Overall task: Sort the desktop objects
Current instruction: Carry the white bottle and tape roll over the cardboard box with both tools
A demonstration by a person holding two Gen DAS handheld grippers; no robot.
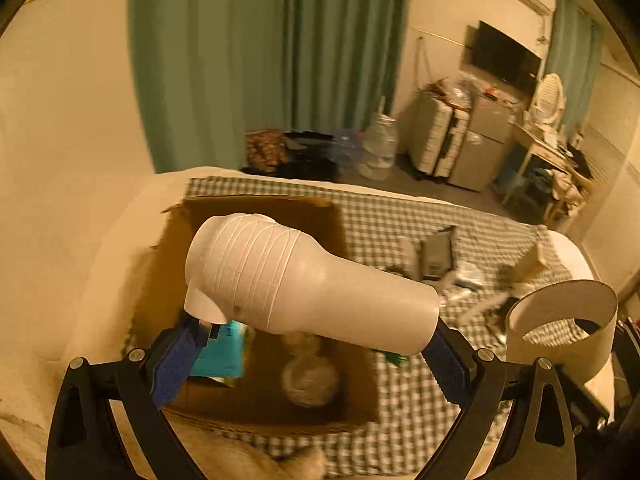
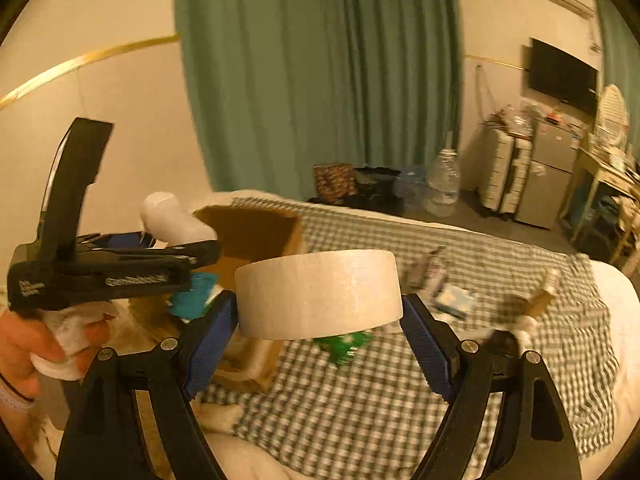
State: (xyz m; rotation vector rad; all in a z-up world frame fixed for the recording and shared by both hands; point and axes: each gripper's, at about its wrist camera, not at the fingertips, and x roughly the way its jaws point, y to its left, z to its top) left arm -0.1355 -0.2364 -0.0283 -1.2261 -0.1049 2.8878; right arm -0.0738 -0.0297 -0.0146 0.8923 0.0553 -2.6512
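Your left gripper [image 1: 312, 344] pinches a white plastic bottle [image 1: 304, 276] crosswise between its blue pads [image 1: 176, 360], one pad on the ribbed base end at the left and one on the narrow end at the right. The bottle hangs above the open cardboard box [image 1: 352, 400]. Inside the box lie a teal packet [image 1: 220, 356] and a round blurred object [image 1: 310, 380] that cannot be identified.

Your right gripper [image 2: 320, 334] clamps a wide roll of tape [image 2: 318, 294] by its outer sides, jaws spread far apart to span it. The roll is held clear of the checked cloth [image 2: 360, 400] that covers the bed. In the right wrist view your left hand [image 2: 24, 344] grips the handle of its tool at the left edge, just beside the box.

Below the roll a green packet [image 2: 344, 346] lies on the cloth. Further right on the cloth, small items are scattered, too blurred to name. Beyond the bed stand green curtains [image 2: 320, 80], a large water bottle [image 2: 442, 184] and a wall-mounted screen [image 2: 562, 76].
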